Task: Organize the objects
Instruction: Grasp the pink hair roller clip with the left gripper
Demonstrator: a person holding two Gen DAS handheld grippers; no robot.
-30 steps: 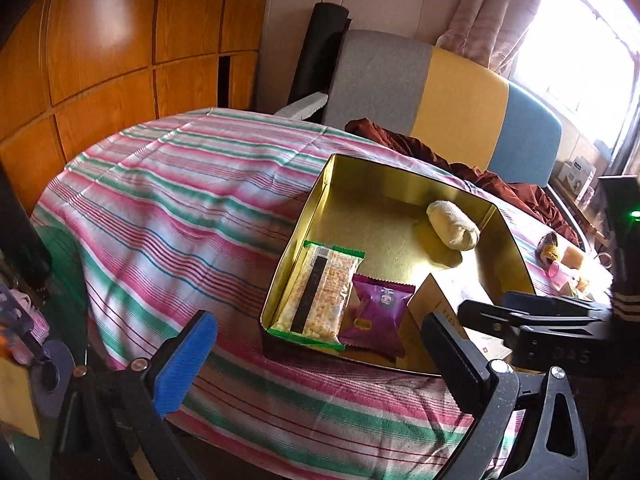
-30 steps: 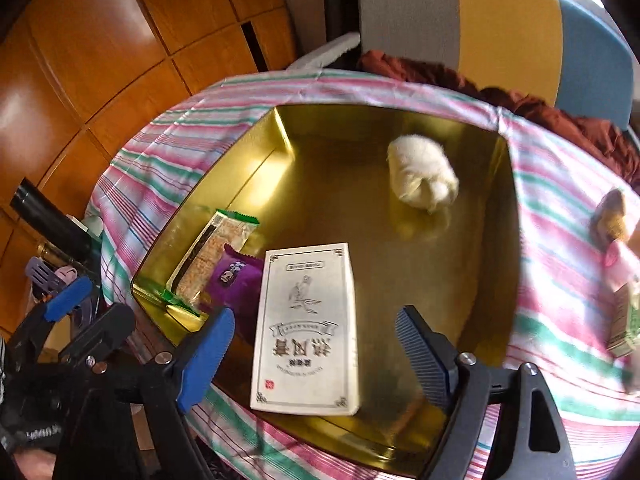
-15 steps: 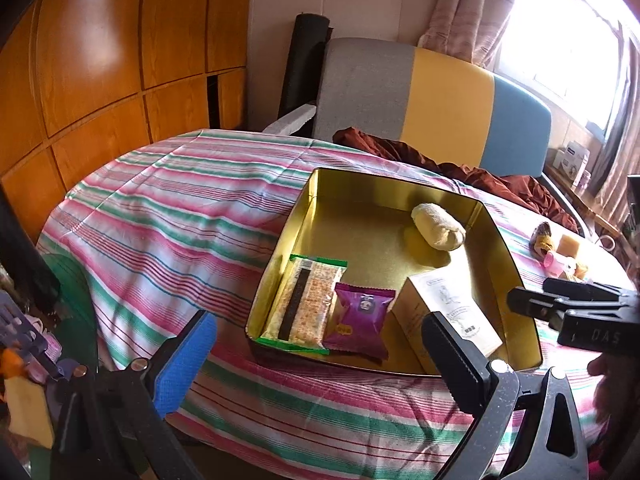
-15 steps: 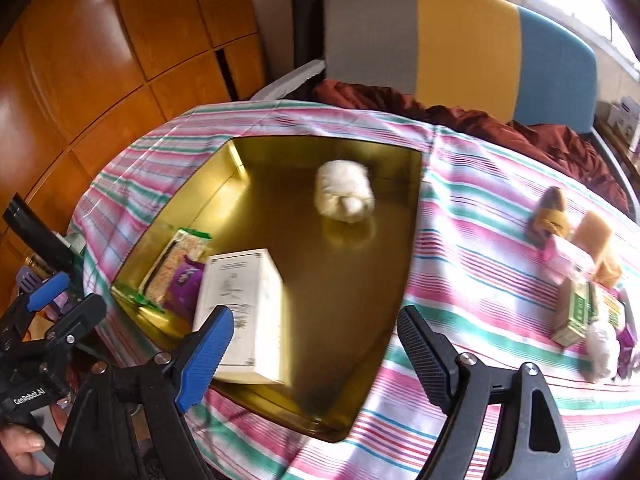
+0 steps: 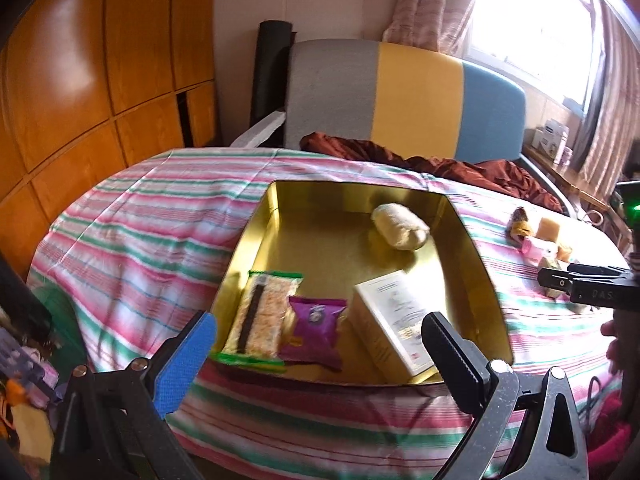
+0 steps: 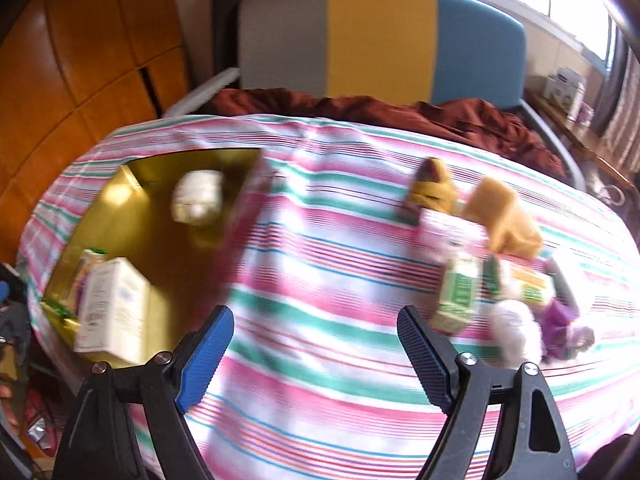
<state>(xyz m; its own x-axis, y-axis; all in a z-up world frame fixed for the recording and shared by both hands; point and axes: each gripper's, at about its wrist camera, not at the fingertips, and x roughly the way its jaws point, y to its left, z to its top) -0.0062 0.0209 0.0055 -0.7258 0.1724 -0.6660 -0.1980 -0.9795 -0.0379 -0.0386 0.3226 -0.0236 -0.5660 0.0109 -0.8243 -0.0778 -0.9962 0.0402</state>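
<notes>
From the left wrist, the left hand-held gripper [image 5: 318,350] stands wide open with nothing between its fingers, hanging over the near edge of the bench [image 5: 132,232], which is covered by a striped cloth. A gold tin [image 5: 476,256] sits on the cloth. Inside it, along the near wall, lie a rice cracker pack [image 5: 262,318], a purple packet [image 5: 314,330] touching its right side, and a white box [image 5: 394,322] tilted against the near right corner. A pale bun [image 5: 400,226] rests alone near the far wall. To the right, outside the tin, a small pile of snacks [image 5: 538,238] lies on the cloth, with the right hand-held gripper [image 5: 582,288] in front of it at the frame's edge.

From the right wrist, the picture is blurred. The right hand-held gripper [image 6: 316,350] is spread wide and empty above bare striped cloth between the tin [image 6: 132,172] and the pile. The pile holds a brown packet [image 6: 432,190], a tan block [image 6: 504,216], a green carton [image 6: 458,294], what looks like a white bun [image 6: 516,330] and a purple wrapper [image 6: 558,326], close together or touching.
</notes>
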